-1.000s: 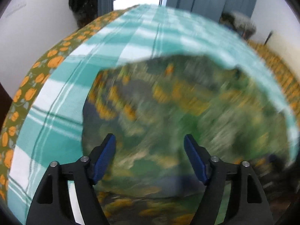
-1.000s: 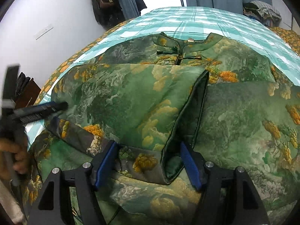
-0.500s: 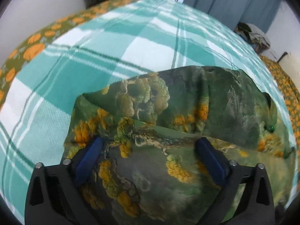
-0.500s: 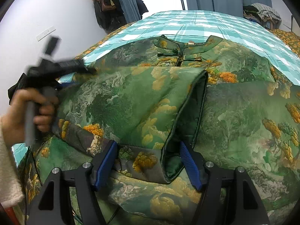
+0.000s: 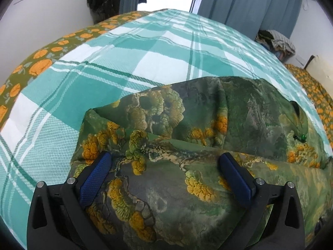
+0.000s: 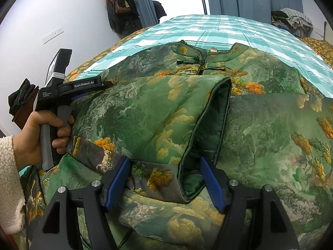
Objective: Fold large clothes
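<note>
Straddling the cuff end of a folded-in sleeve, the right gripper is standing with its blue-padded jaws spread wide, one on each side of the cuff and clamping nothing. The left gripper is likewise standing open, its fingers resting low over the left shoulder area of the garment with cloth lying between them but not pinched; in the right wrist view this tool is showing at the garment's left edge, held by the person's left hand. The garment, a green padded jacket printed with orange and yellow blossoms, is lying face up on a teal plaid bedspread, collar at the far end with its knot fastenings done up. The left sleeve is lying folded across the chest, its dark green lining showing at the cuff opening. The right half of the jacket is appearing broad and flat, and whether that sleeve is folded cannot be told from these views. Judged from this layout, the task is standing at an early-to-middle stage: one sleeve is turned in, while the other side and the lengthwise fold of the body are remaining to be done. Beyond the bed, blue curtains are hanging at the far wall.
</note>
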Demonstrator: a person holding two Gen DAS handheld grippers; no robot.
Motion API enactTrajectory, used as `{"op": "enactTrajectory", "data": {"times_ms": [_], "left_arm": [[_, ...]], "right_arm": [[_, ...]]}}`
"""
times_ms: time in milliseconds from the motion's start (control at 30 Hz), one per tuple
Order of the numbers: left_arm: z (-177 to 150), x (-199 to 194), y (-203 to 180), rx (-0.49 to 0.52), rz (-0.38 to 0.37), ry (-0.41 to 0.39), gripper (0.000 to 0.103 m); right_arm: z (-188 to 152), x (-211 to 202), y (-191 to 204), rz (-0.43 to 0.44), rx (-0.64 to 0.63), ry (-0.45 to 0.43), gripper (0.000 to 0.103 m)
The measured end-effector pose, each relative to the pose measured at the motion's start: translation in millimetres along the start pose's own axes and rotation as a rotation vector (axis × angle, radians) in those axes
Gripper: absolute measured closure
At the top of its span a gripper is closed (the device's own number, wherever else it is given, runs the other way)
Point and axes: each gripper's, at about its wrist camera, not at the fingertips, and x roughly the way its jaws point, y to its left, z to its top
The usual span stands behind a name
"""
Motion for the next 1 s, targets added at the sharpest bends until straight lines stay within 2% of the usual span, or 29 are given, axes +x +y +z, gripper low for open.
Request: {"op": "enactTrajectory", "data": {"times_ms": [133, 200, 267, 333, 400, 500, 600, 667, 767, 833, 900, 1000], "left_arm": [[-6.5, -33.1, -1.3, 0.019, 0.017, -0.012, 0.001], [-14.7, -60.3, -0.8, 0.031, -0.016, -0.01, 0.001], [-26.9, -90.0, -1.6, 0.059, -0.053, 0.001, 0.001], [-47.1, -125.9, -2.6, 0.092, -0.092, 0.011, 0.001], [-68.2, -153.7, -5.0, 0.127, -0.102, 0.023, 0.001], [-110.9, -187.3, -11.9, 0.195, -0.12, 0.047, 0.001], [-140.7, -196.3, -14.3, 0.195, -0.127, 0.076, 0.001], [-162.5, -195.3, -13.4, 0.149, -0.151, 0.107, 0.001], [-185.6, -187.0, -12.1, 0.096, -0.146, 0.147, 0.001], [-199.1, -182.9, -20.0, 0.153, -0.096, 0.124, 0.001], [-205.5, -180.7, -31.3, 0.232, -0.049, 0.108, 0.001], [-206.4, -178.1, -32.9, 0.243, -0.042, 0.095, 0.001]], "right_arm": [[-2.5, -5.3, -2.0, 0.01, 0.007, -0.033, 0.032], [-5.0, -14.4, -9.0, 0.052, 0.035, -0.072, 0.032], [-6.2, -27.0, -10.7, 0.056, 0.056, -0.087, 0.032], [-11.0, -50.1, -7.8, 0.011, 0.066, -0.082, 0.032], [-19.7, -75.2, -3.8, 0.026, 0.063, -0.098, 0.032], [-47.7, -122.0, -1.4, -0.015, 0.023, -0.106, 0.032], [-76.2, -146.6, -1.4, -0.108, -0.02, -0.07, 0.032], [-98.8, -159.9, -3.8, -0.172, -0.034, -0.038, 0.032], [-125.5, -168.8, -10.4, -0.209, -0.017, 0.004, 0.032], [-142.6, -165.1, -17.1, -0.22, 0.009, 0.036, 0.032], [-156.4, -163.2, -20.6, -0.217, 0.019, 0.019, 0.032], [-162.1, -158.3, -19.5, -0.229, -0.013, 0.005, 0.03]]}}
